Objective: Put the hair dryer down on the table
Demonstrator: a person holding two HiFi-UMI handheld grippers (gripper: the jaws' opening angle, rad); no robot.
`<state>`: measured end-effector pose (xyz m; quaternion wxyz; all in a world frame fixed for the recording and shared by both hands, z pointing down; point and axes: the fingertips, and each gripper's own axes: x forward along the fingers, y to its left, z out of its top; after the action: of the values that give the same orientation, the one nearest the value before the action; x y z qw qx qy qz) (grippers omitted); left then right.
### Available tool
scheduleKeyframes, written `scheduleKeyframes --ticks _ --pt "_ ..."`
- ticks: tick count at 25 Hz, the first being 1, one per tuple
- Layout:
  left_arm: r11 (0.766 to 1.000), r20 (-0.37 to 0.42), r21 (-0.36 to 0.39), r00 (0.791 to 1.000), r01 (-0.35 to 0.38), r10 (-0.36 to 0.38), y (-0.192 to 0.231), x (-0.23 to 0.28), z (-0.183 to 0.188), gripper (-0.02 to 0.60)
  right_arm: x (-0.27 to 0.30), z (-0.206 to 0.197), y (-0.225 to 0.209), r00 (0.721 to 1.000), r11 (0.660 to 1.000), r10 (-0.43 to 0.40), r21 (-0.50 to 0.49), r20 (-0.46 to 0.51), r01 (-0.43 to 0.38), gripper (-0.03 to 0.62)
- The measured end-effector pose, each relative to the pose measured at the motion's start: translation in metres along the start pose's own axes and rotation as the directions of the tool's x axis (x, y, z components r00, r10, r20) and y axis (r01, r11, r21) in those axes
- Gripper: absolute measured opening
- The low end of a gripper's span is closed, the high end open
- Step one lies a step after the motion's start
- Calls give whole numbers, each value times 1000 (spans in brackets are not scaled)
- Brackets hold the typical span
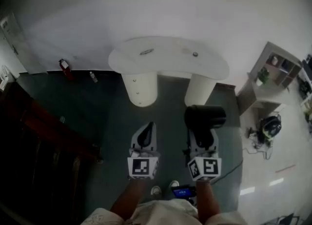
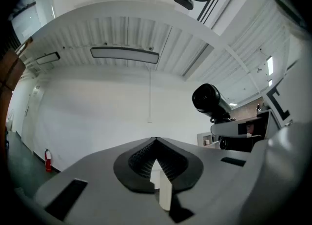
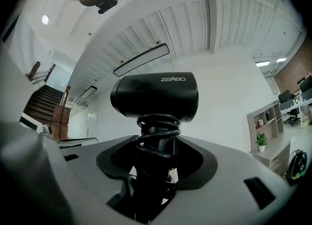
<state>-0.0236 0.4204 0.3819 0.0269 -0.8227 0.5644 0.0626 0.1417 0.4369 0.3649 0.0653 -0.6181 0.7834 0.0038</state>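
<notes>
The black hair dryer (image 1: 204, 116) stands upright in my right gripper (image 1: 202, 138), which is shut on its handle. In the right gripper view the barrel (image 3: 156, 96) sits above the jaws and the cord is wound round the handle between the pads (image 3: 158, 146). My left gripper (image 1: 145, 135) hovers beside it, jaws shut with nothing in them (image 2: 156, 143); the hair dryer (image 2: 209, 99) shows off to its right. The white rounded table (image 1: 168, 65) stands ahead of both grippers, a short way off.
Two small items (image 1: 146, 51) (image 1: 195, 53) lie on the tabletop, which rests on two thick white legs (image 1: 141, 88). A red fire extinguisher (image 1: 64, 66) and a bottle (image 1: 92, 76) stand by the wall. Dark wooden steps (image 1: 44, 136) are at left; a shelf unit (image 1: 275, 70) and a backpack (image 1: 269, 126) at right.
</notes>
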Motion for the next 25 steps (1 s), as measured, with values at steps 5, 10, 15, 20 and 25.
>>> scheduleKeyframes --ticks 5,10,15,20,25 --pt "1000 19 -4 1000 4 -4 -15 -21 11 -2 -25 4 -2 1000 1000 -8 12 11 8 227" --pt "1000 25 -22 1000 -2 2 -32 -17 15 -2 -29 9 -17 1000 1000 11 7 7 -11 227" --pt "1000 18 -14 1000 -19 20 -50 3 10 -2 -20 2 -42 999 999 39 14 -13 -39 228" --pt "998 20 20 998 -52 52 -60 25 6 -2 0 -4 -69 997 998 66 10 -33 -66 228" --pt "999 -6 9 999 -51 51 -53 51 -7 -2 32 -10 -74 995 996 95 8 -37 -94 227"
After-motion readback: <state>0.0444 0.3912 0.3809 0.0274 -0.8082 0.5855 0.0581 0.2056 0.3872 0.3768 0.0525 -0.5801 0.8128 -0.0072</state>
